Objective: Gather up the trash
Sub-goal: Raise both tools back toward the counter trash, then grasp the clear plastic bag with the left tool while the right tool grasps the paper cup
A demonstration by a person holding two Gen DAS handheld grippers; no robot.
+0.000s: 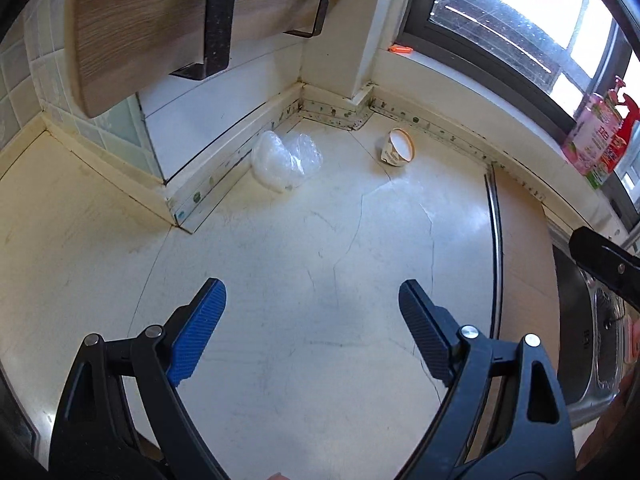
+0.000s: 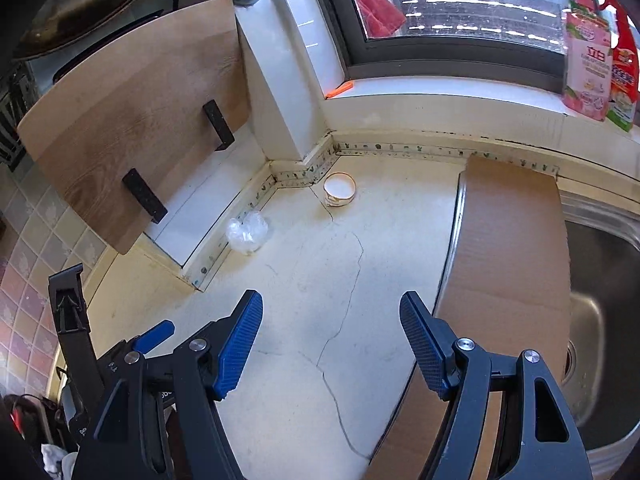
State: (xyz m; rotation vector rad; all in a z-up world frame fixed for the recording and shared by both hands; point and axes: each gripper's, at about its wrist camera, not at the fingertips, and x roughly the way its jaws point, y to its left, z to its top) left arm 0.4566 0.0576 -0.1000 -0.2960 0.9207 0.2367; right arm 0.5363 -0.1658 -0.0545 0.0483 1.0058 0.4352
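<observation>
A crumpled clear plastic bag (image 1: 285, 162) lies on the cream countertop against the back ledge; it also shows in the right wrist view (image 2: 248, 233). A tipped paper cup (image 1: 397, 147) lies near the back corner, open mouth showing, also in the right wrist view (image 2: 339, 189). My left gripper (image 1: 312, 300) is open and empty, well short of both. My right gripper (image 2: 331, 312) is open and empty, also short of them. The left gripper's body shows at the lower left of the right wrist view (image 2: 120, 356).
A wooden cutting board (image 2: 132, 120) leans on the wall at left. A cardboard sheet (image 2: 508, 256) lies over the edge of the steel sink (image 2: 604, 320) at right. Detergent bottles (image 2: 588, 48) stand on the windowsill. The countertop (image 1: 320, 240) is cracked.
</observation>
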